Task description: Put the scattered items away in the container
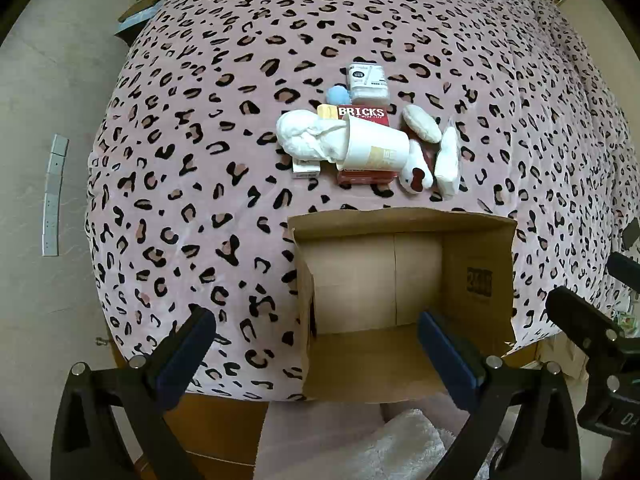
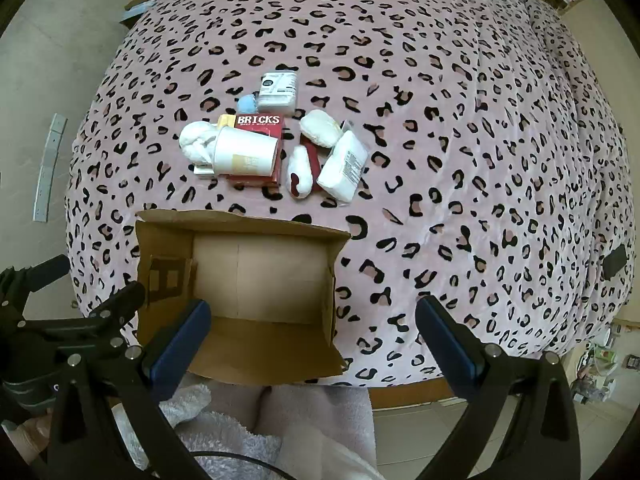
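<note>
Gaping empty, cardboard box (image 1: 404, 220), paper cup (image 1: 376, 148) holding white wad, both grippers' jaws spread

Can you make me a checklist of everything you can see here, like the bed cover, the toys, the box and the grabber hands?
Surface: spotted pink blanket, nothing on it but the pile and the box.
Job's things: cardboard box open and empty; beyond it a pile: paper cup lying on its side on the red BRICKS box, white crumpled cloth, blue pom-pom, clear tub, round pad, plush toy, tissue pack.
Clutter: nothing seen.
Grippers: left gripper and right gripper both open, holding nothing.
Cables: dark cable near the bottom edge.
Surroundings: tiled floor, power strip, boxes by the far edge.
</note>
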Demonstrator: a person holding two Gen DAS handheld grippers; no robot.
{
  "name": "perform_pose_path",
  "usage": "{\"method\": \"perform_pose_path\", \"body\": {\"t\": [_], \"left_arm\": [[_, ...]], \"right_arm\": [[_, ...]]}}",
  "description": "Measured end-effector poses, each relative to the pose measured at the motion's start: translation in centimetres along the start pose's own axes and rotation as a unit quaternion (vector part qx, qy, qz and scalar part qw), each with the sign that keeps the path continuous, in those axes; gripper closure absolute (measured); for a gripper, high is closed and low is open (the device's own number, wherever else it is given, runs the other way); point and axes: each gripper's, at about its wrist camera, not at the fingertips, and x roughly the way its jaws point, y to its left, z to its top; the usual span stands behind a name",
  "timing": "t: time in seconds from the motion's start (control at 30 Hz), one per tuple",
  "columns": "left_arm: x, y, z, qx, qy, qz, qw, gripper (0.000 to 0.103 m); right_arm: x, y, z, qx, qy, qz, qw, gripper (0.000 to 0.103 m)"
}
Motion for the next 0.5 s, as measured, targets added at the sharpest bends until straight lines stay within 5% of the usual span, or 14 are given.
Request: {"method": "perform_pose_path", "body": {"t": [0.5], "left_arm": [[-0.63,-0.67,-0.28,-0.023,-0.001,-0.025,0.9994,0.000]], "right_arm": [[-0.14,0.00,-0.06,-0.055,0.000,0.008,0.998,0.000]]}}
